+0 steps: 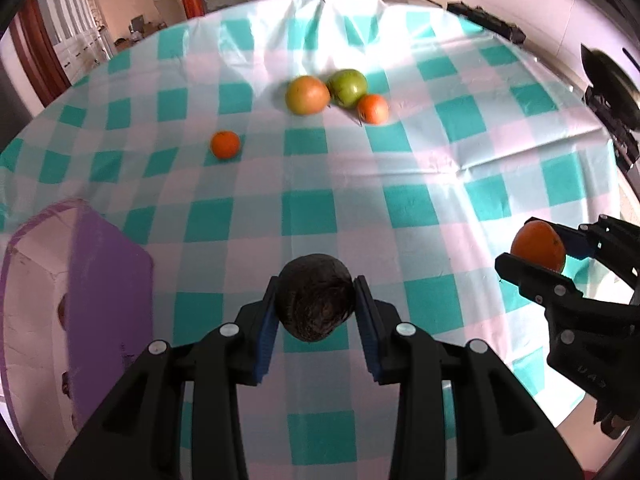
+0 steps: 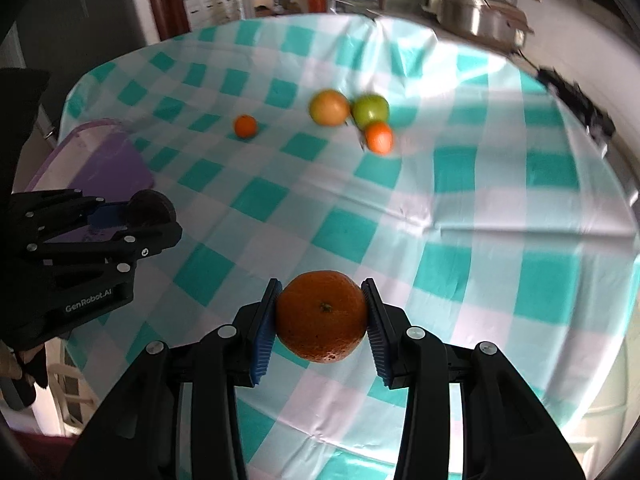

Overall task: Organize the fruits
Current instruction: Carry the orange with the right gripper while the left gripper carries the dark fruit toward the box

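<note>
We see the left gripper (image 1: pixel 316 308) clenched on a dark brown round fruit (image 1: pixel 316 298), both blue pads (image 1: pixel 267 332) pressed against its sides, the fruit sitting right at the fingertips and lifted clear of the checked tablecloth (image 1: pixel 400 200). From this gripper, a purple-rimmed box (image 1: pixel 108 292) lies at about nine o'clock, near the table's edge. At twelve o'clock, well apart from the gripper, we find a cluster: a yellow-orange fruit (image 1: pixel 307 95) touching a green fruit (image 1: pixel 348 87), with a small red-orange fruit (image 1: pixel 373 109) just beside them. A small orange (image 1: pixel 225 144) rests alone at about eleven o'clock.

The right gripper (image 2: pixel 322 316) is grasping a large orange (image 2: pixel 322 316), squeezed between its two pads at the fingertips, stem end facing the camera, held above the cloth. In the left wrist view it appears at three o'clock; in the right wrist view the left gripper shows at nine o'clock with its dark fruit.
</note>
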Available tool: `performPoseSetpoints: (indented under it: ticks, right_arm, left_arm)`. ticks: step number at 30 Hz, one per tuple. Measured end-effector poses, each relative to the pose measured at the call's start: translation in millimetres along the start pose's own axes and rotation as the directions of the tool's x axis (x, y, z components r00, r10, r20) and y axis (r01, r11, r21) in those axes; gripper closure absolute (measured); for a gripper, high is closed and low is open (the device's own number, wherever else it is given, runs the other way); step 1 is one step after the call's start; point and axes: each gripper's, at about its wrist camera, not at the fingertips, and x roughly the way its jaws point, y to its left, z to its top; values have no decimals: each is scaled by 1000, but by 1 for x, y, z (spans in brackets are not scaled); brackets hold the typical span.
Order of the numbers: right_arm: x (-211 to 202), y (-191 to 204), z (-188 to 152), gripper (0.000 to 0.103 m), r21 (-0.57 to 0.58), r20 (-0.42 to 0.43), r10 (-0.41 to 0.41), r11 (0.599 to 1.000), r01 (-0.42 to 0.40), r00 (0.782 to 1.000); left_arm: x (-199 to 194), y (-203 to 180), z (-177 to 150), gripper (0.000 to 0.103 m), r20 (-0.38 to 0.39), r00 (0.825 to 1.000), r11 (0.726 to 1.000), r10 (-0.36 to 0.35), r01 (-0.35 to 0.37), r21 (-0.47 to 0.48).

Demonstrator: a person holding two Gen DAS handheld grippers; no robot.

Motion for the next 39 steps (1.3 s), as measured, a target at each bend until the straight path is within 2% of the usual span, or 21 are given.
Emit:
performPoseSetpoints:
  ticks: [12,15,19,24,30,39]
  right_arm:
    - [-30,26,46,63,-125,78,57,991,-47,995]
    - [-32,41,57,63,-163,87,94,983,-79,992]
    - [-35,74,66,63,-242,91,141,963,-115,986]
    - [-37,106,71,63,-301,86,204,938,-170,975]
    - [-34,143,62,62,-338,49,278,909,-245,959]
    - [-41,203,60,62,-434,24,325,855,-283,946]
  left_arm:
    - [-54,28,2,66,91,993,997,73,-69,-44]
    - [-63,38,-3,66,100,990,994,96,-90,-63]
    - [-78,65,-16,66,99,985,983,141,-127,-135]
    - [-95,92,-36,66,91,977,961,194,-171,-219]
    - [-109,115,-71,66,67,970,933,234,-204,-297]
    - [-119,201,-113,66,30,969,857,245,-202,-474]
